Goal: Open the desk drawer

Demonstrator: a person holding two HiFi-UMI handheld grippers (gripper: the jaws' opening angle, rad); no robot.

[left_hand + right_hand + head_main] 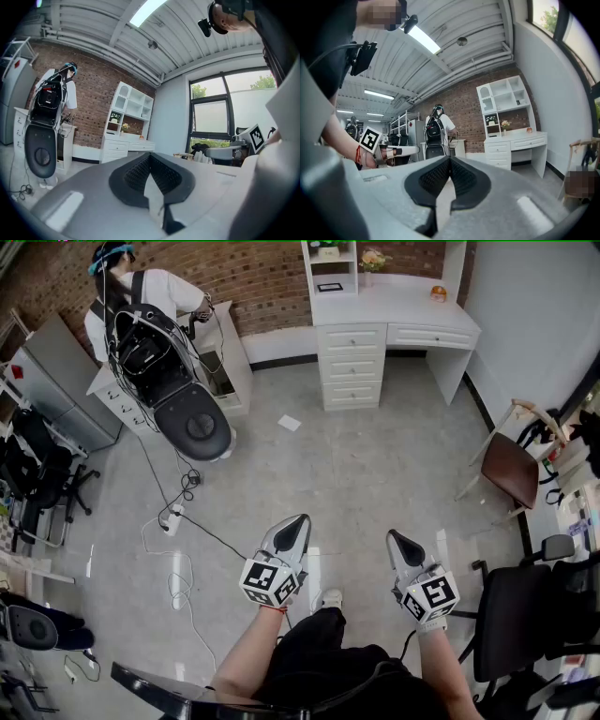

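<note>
The white desk [394, 310] stands far off against the brick wall, with a stack of three shut drawers [352, 367] and one shut drawer [431, 337] under its top. It also shows small in the left gripper view as the desk [123, 146] and in the right gripper view as the desk [516, 143]. My left gripper [298, 524] and right gripper [398, 542] are held low near my legs, far from the desk. Both are shut and hold nothing. The left gripper [150, 156] and the right gripper [450, 159] show their jaws meeting at the tips.
A person with a backpack rig [141, 310] stands at a white cabinet at the back left. A cable and power strip [173, 519] lie on the floor, along with a paper [290, 423]. A brown chair [509, 470] and a black office chair [520, 615] stand at the right.
</note>
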